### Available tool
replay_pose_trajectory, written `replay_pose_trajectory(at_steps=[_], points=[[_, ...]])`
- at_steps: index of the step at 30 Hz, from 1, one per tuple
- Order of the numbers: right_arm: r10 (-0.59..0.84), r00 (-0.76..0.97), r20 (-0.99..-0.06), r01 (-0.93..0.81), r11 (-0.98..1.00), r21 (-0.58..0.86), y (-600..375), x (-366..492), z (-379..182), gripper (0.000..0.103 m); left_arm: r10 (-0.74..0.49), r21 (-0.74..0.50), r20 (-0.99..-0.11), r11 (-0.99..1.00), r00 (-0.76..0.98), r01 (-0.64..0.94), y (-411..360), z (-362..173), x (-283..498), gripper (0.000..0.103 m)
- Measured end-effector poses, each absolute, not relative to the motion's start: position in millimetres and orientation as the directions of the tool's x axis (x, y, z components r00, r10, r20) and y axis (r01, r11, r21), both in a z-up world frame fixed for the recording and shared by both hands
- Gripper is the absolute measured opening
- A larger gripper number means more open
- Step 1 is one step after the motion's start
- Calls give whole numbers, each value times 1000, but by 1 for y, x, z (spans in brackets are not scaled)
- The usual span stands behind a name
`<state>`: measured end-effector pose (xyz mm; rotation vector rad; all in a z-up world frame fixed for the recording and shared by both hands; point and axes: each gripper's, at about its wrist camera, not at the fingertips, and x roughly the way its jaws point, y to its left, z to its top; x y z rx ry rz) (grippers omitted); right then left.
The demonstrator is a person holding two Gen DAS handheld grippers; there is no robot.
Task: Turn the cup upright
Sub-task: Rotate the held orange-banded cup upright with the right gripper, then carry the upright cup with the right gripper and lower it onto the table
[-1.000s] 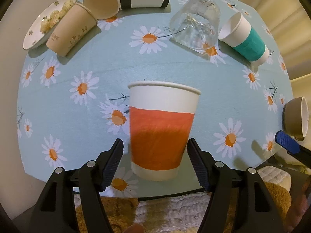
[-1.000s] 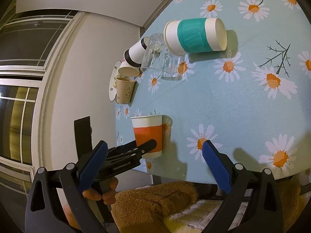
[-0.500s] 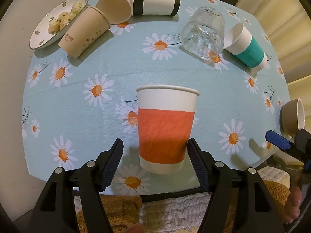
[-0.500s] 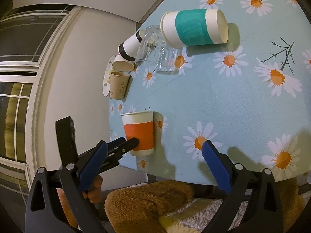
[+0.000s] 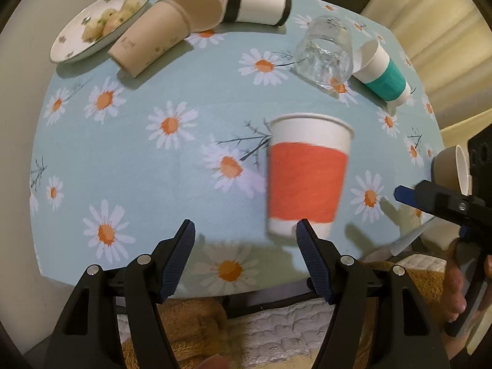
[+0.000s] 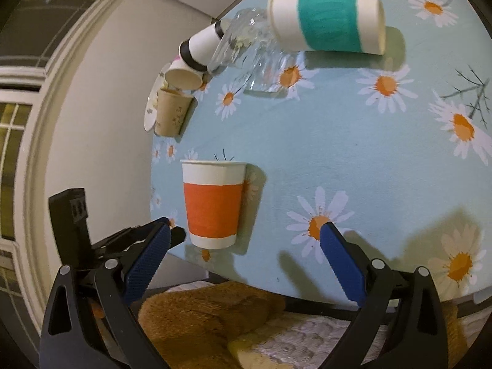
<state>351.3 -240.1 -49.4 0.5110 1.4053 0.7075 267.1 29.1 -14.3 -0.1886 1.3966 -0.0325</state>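
One orange cup [image 5: 307, 178] stands upright near the table [image 5: 129, 166] edge, released, both the left gripper [image 5: 246, 240] and right gripper [image 6: 246, 246] gaping empty beside it, while five cups beyond it lie tipped.

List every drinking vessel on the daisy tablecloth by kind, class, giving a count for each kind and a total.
Paper cups: 5 (orange-banded cup upright; teal-banded cup, black-banded cup, pink-banded cup and plain brown cup on their sides)
Clear glasses: 1 (glass, on its side)
Brown mugs: 1 (mug, at the table's edge)
Total: 7
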Motion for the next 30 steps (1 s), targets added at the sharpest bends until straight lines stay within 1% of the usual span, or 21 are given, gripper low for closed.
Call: replay_pose_trajectory(at_steps=[4, 12, 13, 14, 16, 17, 20, 24, 30], points=[[695, -5, -719, -162, 709, 686, -220, 354, -54, 96, -146, -173, -967, 978, 210, -115, 46, -14, 256, 66], [626, -4, -780, -186, 766, 616, -187, 363, -62, 96, -169, -230, -936, 958, 309, -173, 80, -18, 226, 67], [616, -3, -788, -187, 773, 606, -183, 366, -63, 95, -169, -235, -932, 955, 321, -179, 82, -18, 223, 66], [608, 0, -794, -185, 780, 597, -180, 368, -64, 90, -167, -239, -926, 953, 337, -186, 84, -18, 219, 67], [578, 10, -816, -201, 801, 564, -172, 373, -64, 85, -171, -260, -911, 945, 376, -198, 86, -20, 209, 67], [554, 17, -832, -212, 815, 539, -167, 374, -64, 81, -178, -270, -906, 941, 383, -202, 87, -21, 207, 67], [516, 20, -856, -222, 838, 499, -159, 375, -68, 71, -233, -340, -885, 915, 404, -216, 87, -27, 199, 67], [492, 30, -870, -242, 848, 471, -153, 373, -68, 70, -280, -404, -856, 887, 434, -224, 86, -34, 194, 67], [505, 55, -862, -252, 842, 477, -164, 369, -57, 69, -330, -493, -806, 834, 491, -249, 93, -36, 190, 67]])
